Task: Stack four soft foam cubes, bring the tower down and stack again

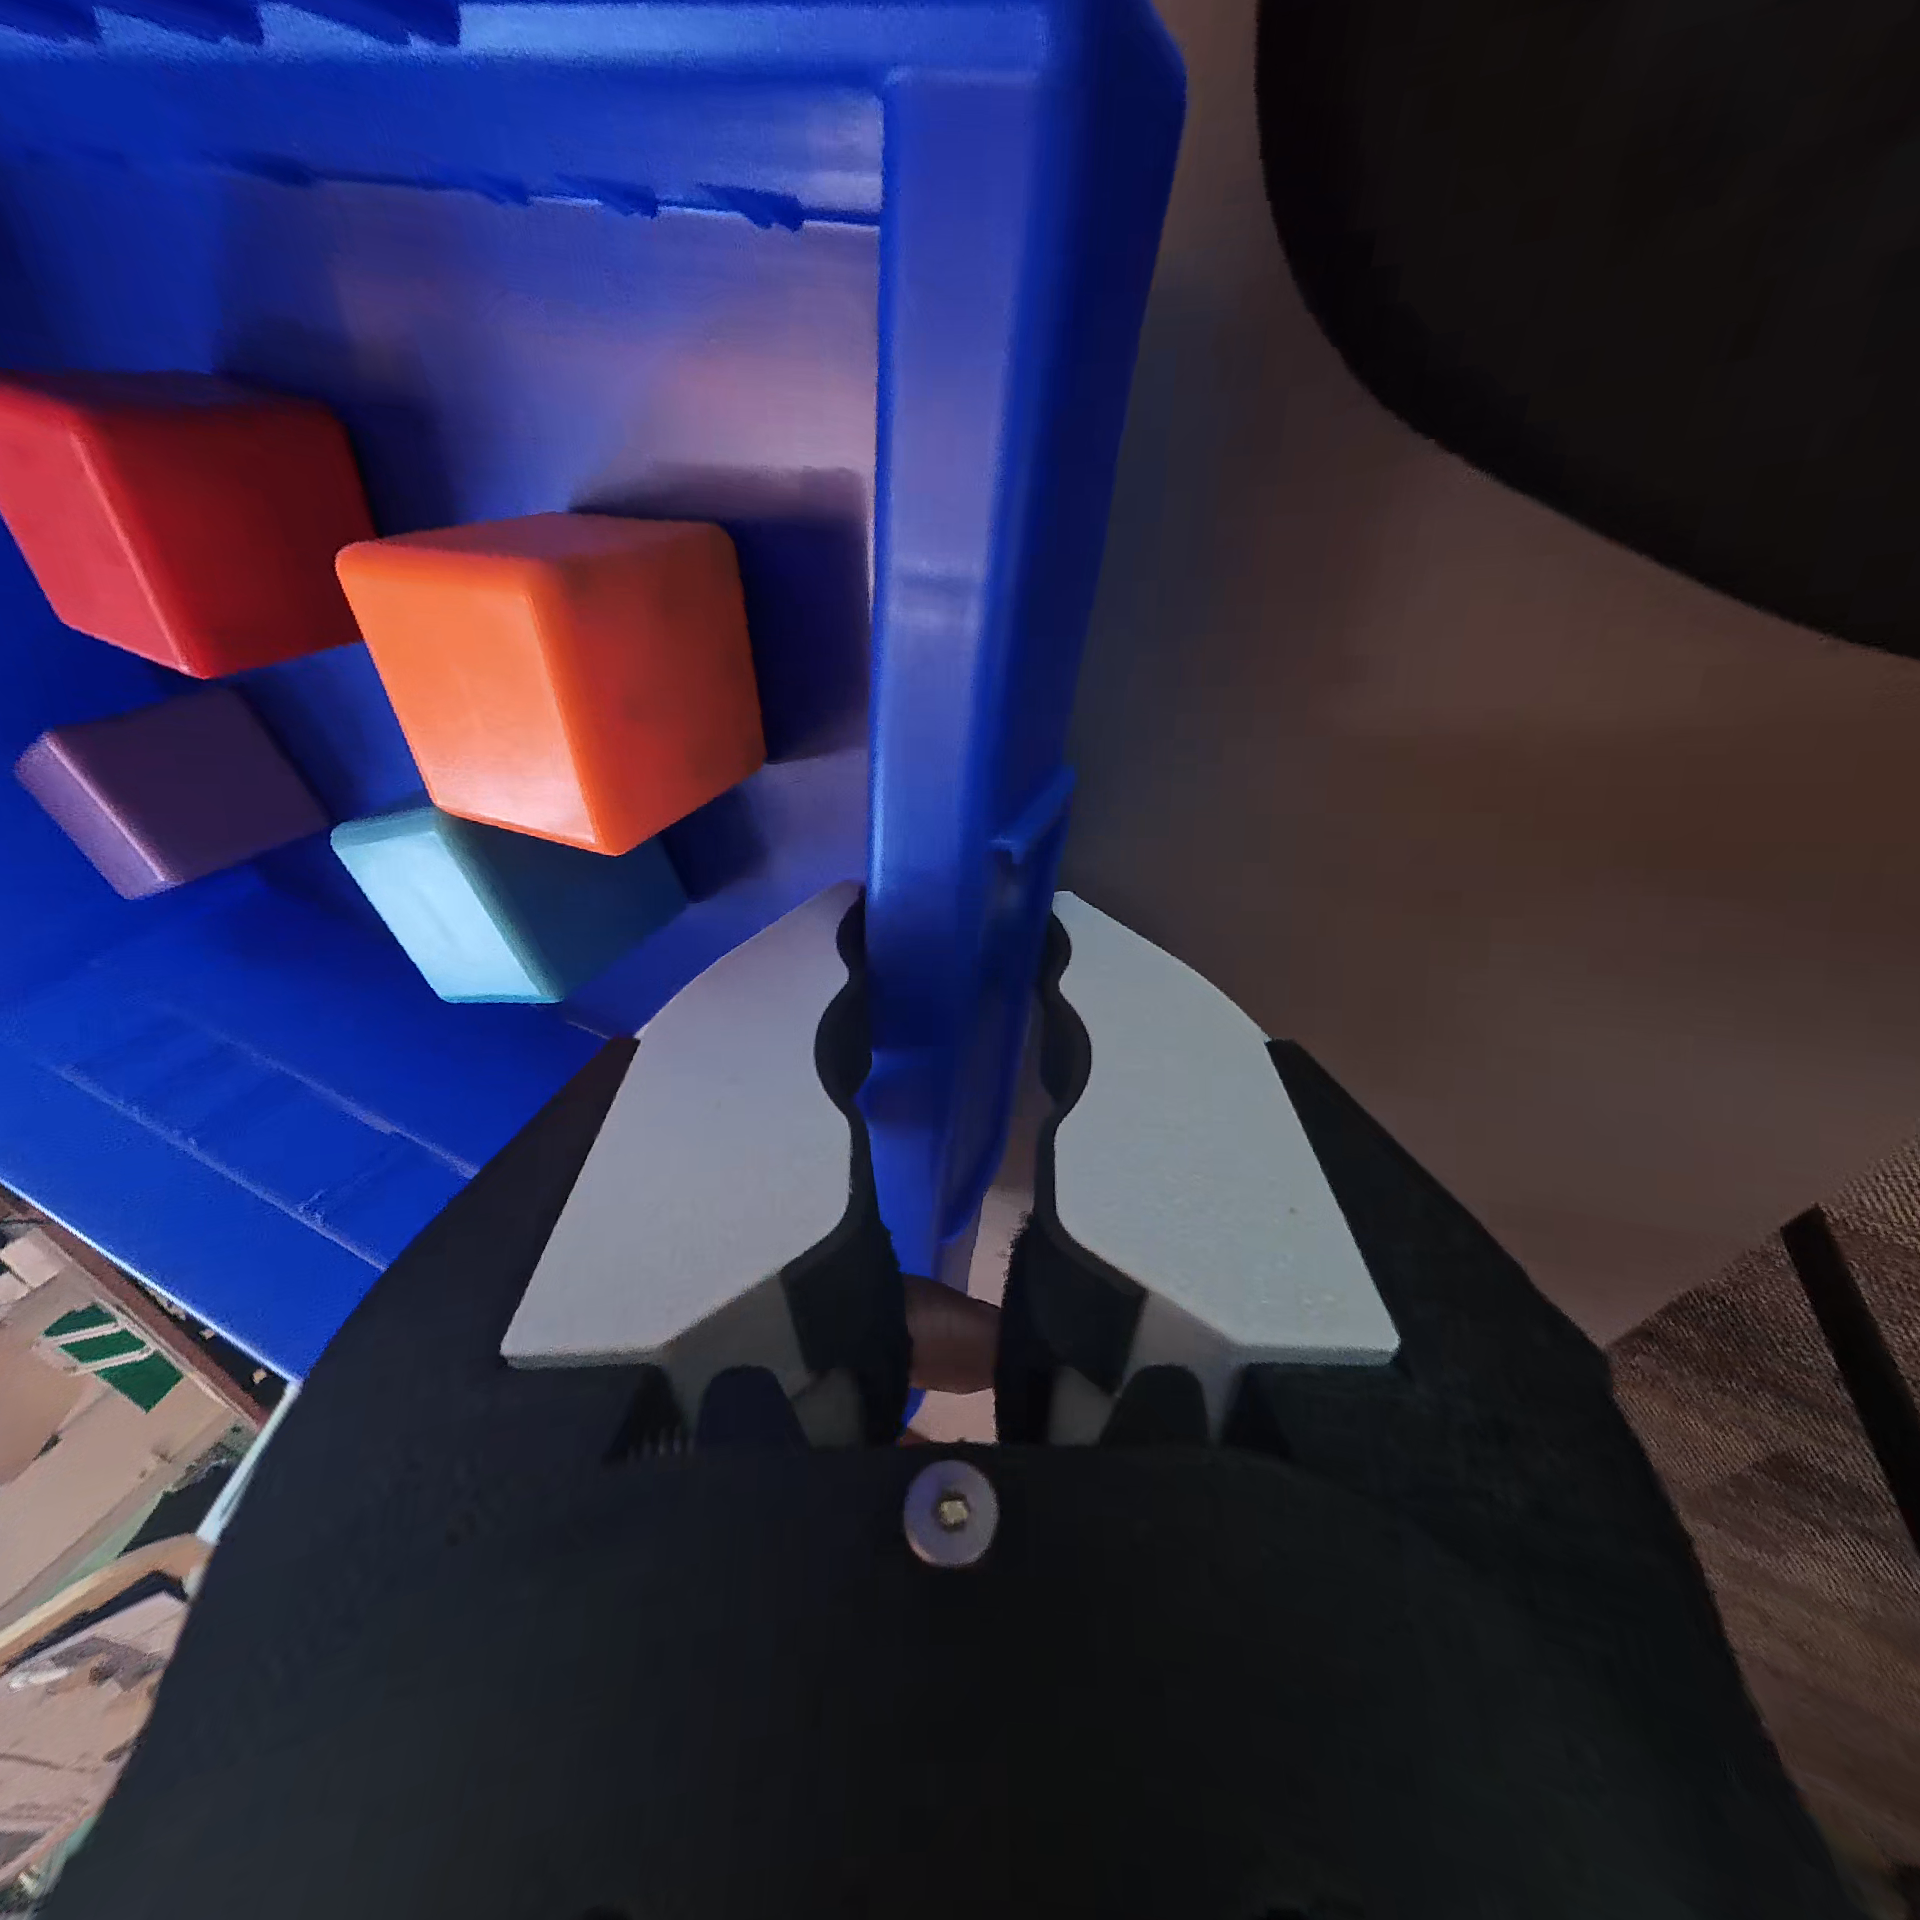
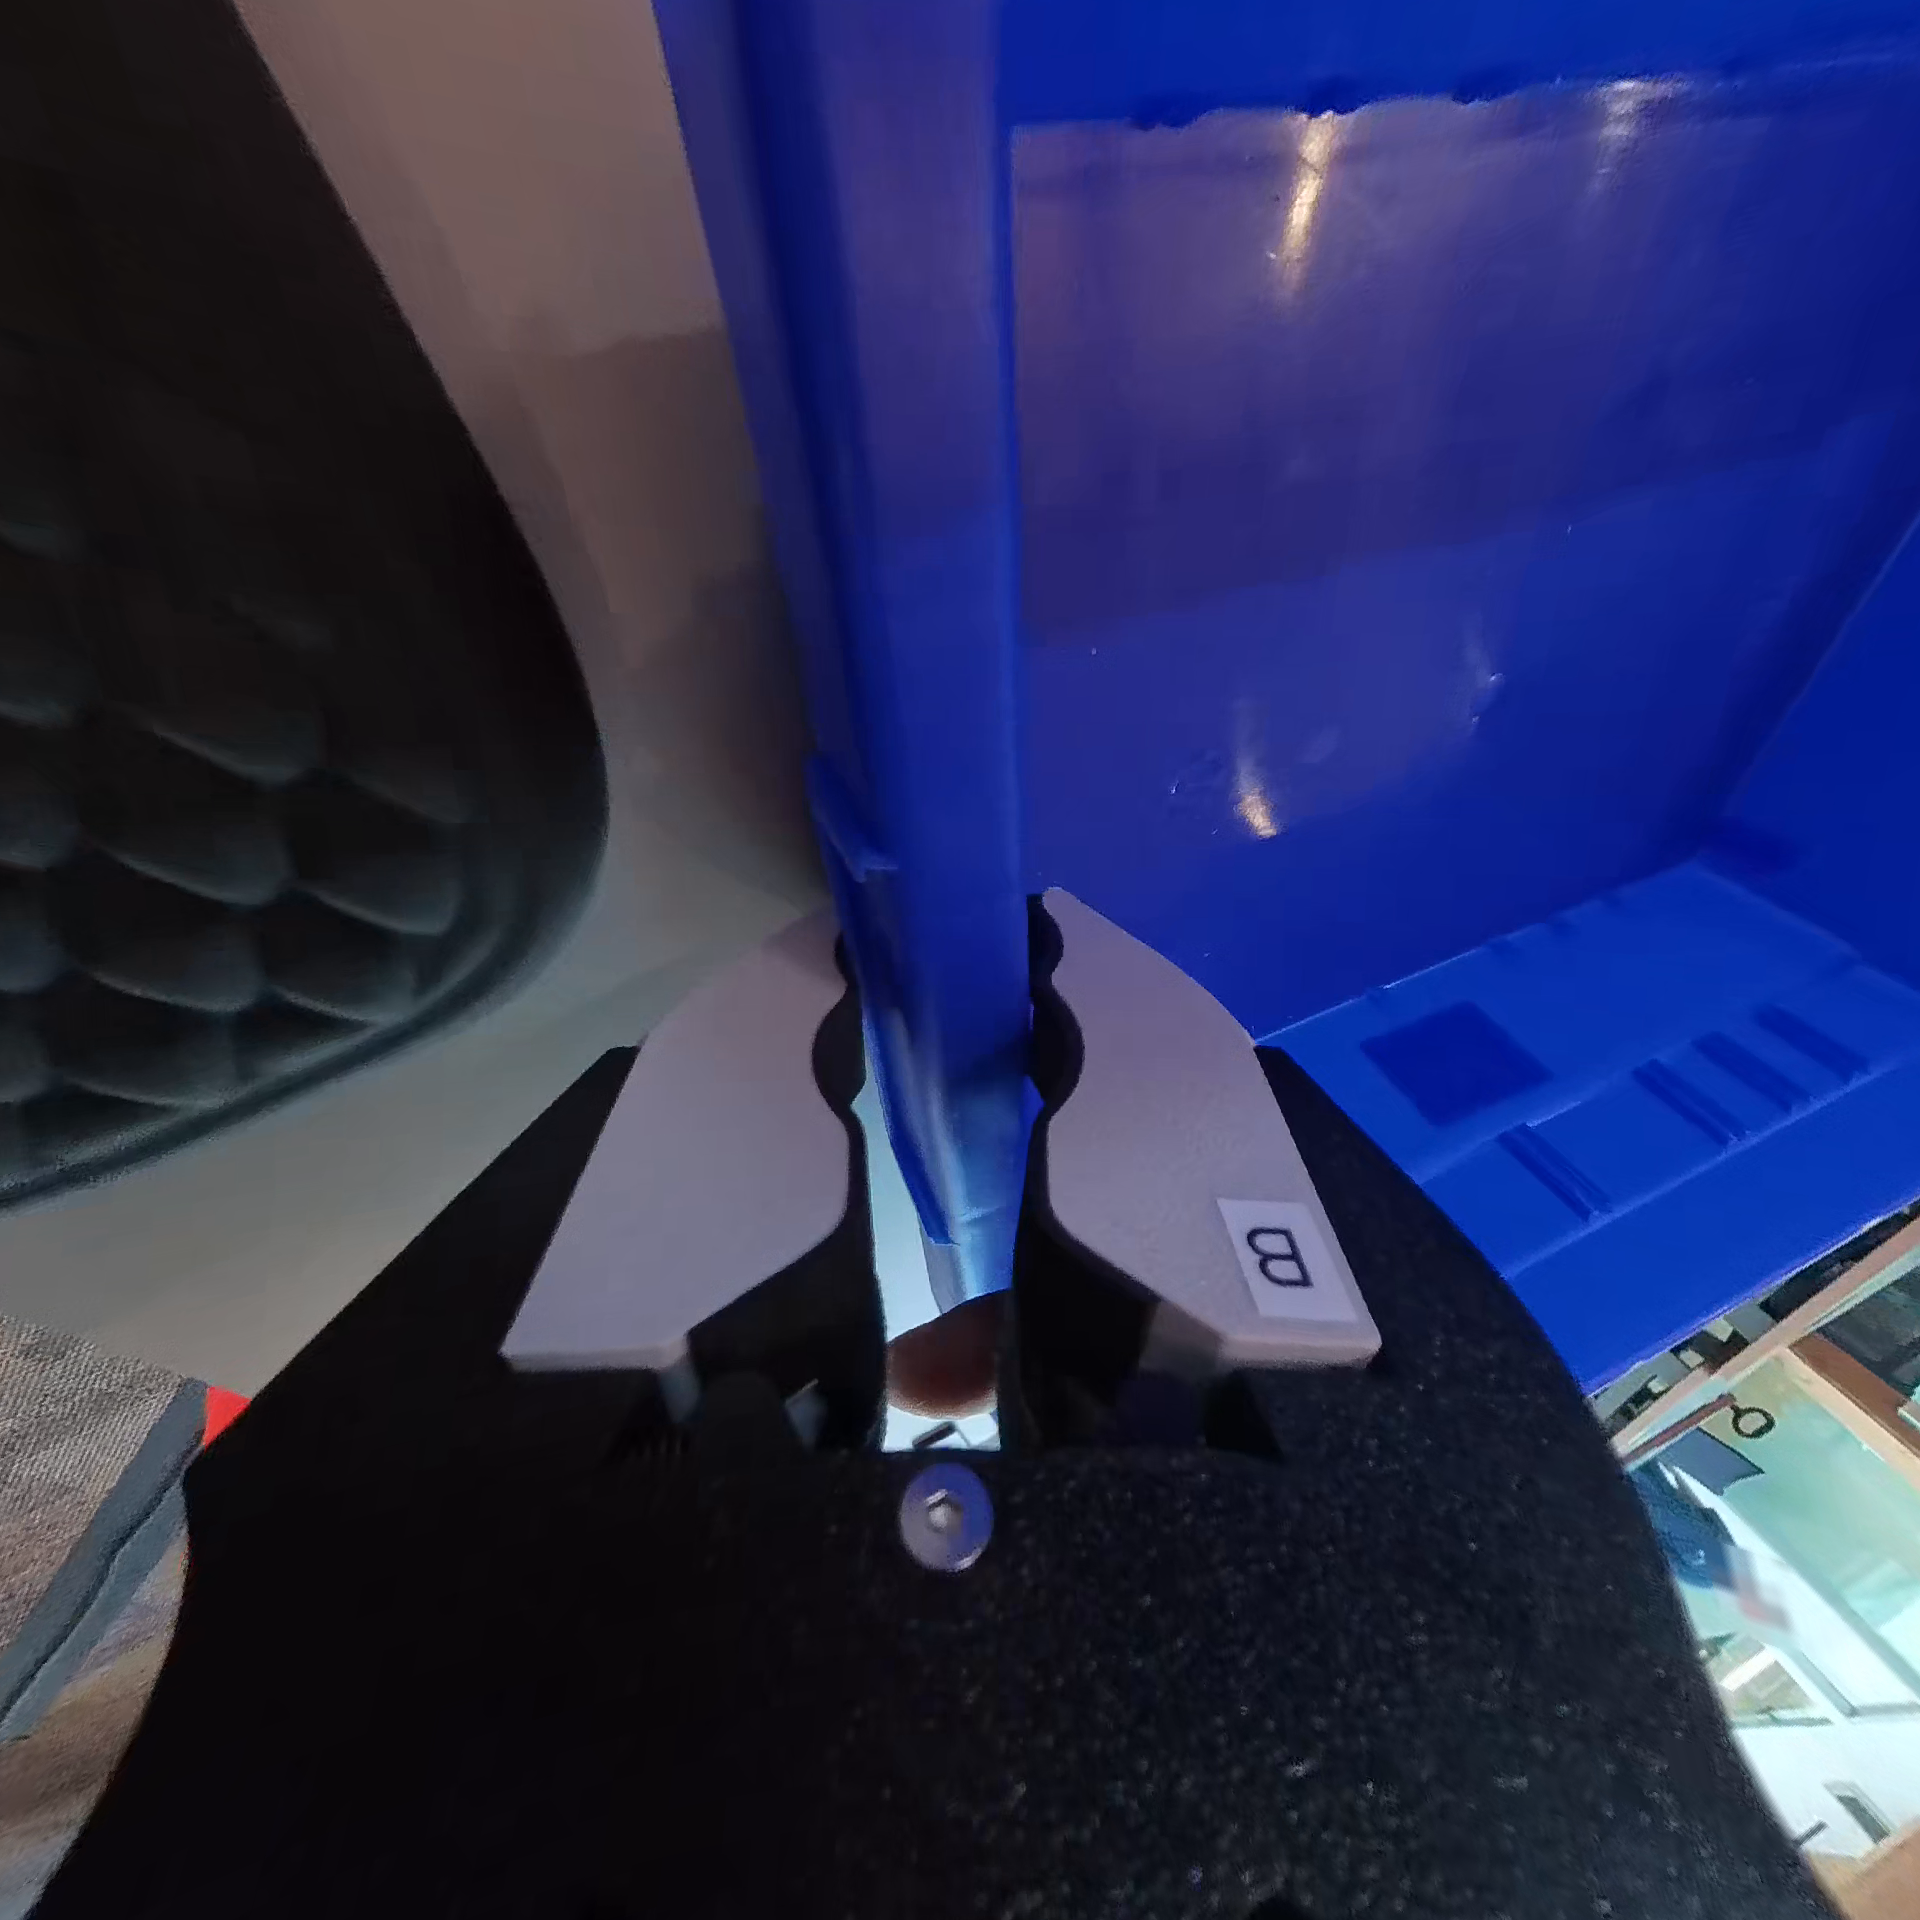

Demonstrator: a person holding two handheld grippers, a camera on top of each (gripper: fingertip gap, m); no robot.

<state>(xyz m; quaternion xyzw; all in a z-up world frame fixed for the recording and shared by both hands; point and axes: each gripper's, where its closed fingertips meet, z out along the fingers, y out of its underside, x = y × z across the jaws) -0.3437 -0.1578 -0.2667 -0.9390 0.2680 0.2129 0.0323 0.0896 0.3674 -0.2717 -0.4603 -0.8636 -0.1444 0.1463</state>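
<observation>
Four foam cubes lie upper left of the left tongs; both tongs, right too, clench the blue bin's rim.

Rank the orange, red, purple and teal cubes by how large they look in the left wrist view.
1. orange cube, nearest the camera
2. red cube, partly cut off by the frame edge
3. teal cube and purple cube: too alike, both partly hidden, to rank
</observation>
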